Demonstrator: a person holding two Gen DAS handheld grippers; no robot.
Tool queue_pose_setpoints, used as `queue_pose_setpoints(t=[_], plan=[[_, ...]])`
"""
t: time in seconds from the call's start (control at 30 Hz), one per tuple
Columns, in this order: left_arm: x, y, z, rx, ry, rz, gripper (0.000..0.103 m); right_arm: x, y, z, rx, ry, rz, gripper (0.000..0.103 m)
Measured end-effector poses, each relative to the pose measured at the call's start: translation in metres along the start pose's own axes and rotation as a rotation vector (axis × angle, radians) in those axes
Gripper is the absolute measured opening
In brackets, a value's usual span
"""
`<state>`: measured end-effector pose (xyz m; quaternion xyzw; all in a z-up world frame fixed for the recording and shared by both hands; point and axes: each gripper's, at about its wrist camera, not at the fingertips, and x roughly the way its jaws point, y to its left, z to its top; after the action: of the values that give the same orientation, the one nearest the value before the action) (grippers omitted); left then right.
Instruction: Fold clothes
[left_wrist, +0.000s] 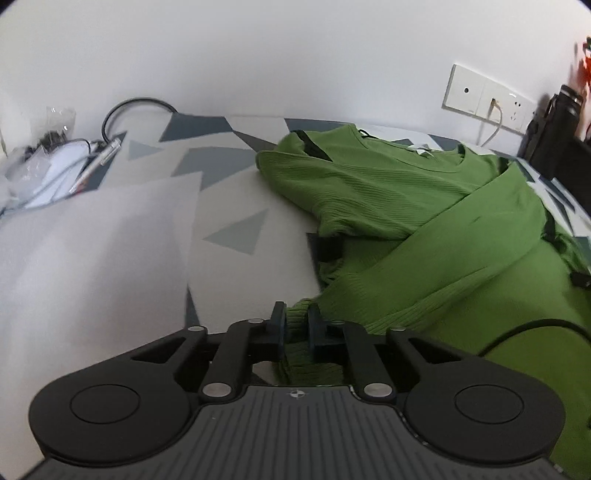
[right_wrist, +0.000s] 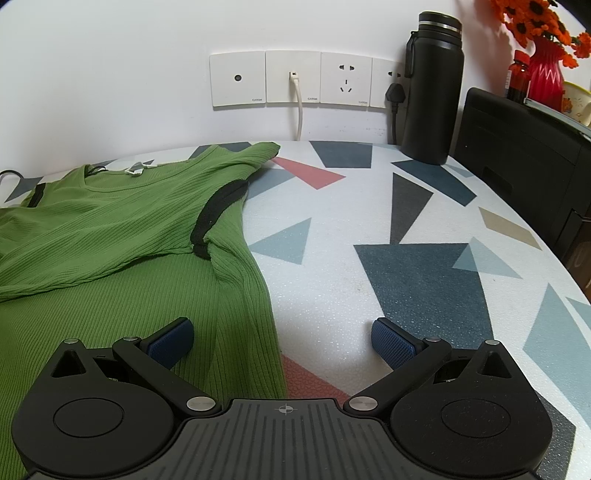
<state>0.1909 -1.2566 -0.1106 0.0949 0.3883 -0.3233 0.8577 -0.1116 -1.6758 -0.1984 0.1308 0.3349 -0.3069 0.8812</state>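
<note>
A green ribbed top (left_wrist: 424, 229) with black trim lies on the patterned table, one sleeve folded across its body. My left gripper (left_wrist: 296, 317) is shut on a bunched edge of that green fabric, which fills the narrow gap between the pads. In the right wrist view the same green top (right_wrist: 122, 236) covers the left half of the table. My right gripper (right_wrist: 282, 332) stands wide open over the garment's right edge, its left blue pad above the cloth, its right pad above bare table, nothing between them.
The table cover (right_wrist: 406, 258) has a geometric pattern. A black bottle (right_wrist: 432, 88) and a black box (right_wrist: 517, 147) stand at the back right, below wall sockets (right_wrist: 295, 77). Red vase with orange flowers (right_wrist: 543, 66). Pens, bags and a cable (left_wrist: 55, 166) lie at far left.
</note>
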Motion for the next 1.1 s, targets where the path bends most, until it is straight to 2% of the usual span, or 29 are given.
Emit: queue_pose_setpoints(t=[0.23, 0.53, 0.67, 0.77, 0.8, 0.93, 1.0, 1.07, 1.1], plan=[[-0.022, -0.007, 0.001, -0.016, -0.097, 0.044, 0.008, 0.0, 0.0, 0.0, 0.0, 0.0, 0.001, 0.102], [-0.046, -0.007, 0.022, -0.088, -0.208, 0.023, 0.008, 0.0, 0.0, 0.001, 0.001, 0.006, -0.003, 0.102], [-0.051, -0.005, 0.031, -0.118, -0.242, 0.009, 0.008, 0.004, 0.0, 0.012, -0.005, 0.065, 0.005, 0.102], [-0.054, -0.003, 0.036, -0.133, -0.258, 0.005, 0.008, 0.008, -0.002, 0.031, -0.02, 0.141, 0.054, 0.102], [-0.055, -0.002, 0.038, -0.135, -0.262, 0.006, 0.008, 0.006, -0.004, 0.04, -0.022, 0.133, 0.085, 0.102], [-0.055, -0.001, 0.042, -0.139, -0.269, 0.016, 0.008, -0.005, -0.005, 0.078, -0.045, -0.019, 0.113, 0.102], [-0.055, -0.001, 0.043, -0.136, -0.271, 0.026, 0.008, 0.003, -0.006, 0.1, -0.062, -0.041, 0.146, 0.092], [-0.055, -0.001, 0.044, -0.134, -0.273, 0.037, 0.008, 0.02, -0.005, 0.12, -0.073, -0.024, 0.193, 0.068], [-0.056, -0.002, 0.045, -0.134, -0.275, 0.043, 0.008, 0.029, -0.004, 0.129, -0.08, -0.01, 0.215, 0.063]])
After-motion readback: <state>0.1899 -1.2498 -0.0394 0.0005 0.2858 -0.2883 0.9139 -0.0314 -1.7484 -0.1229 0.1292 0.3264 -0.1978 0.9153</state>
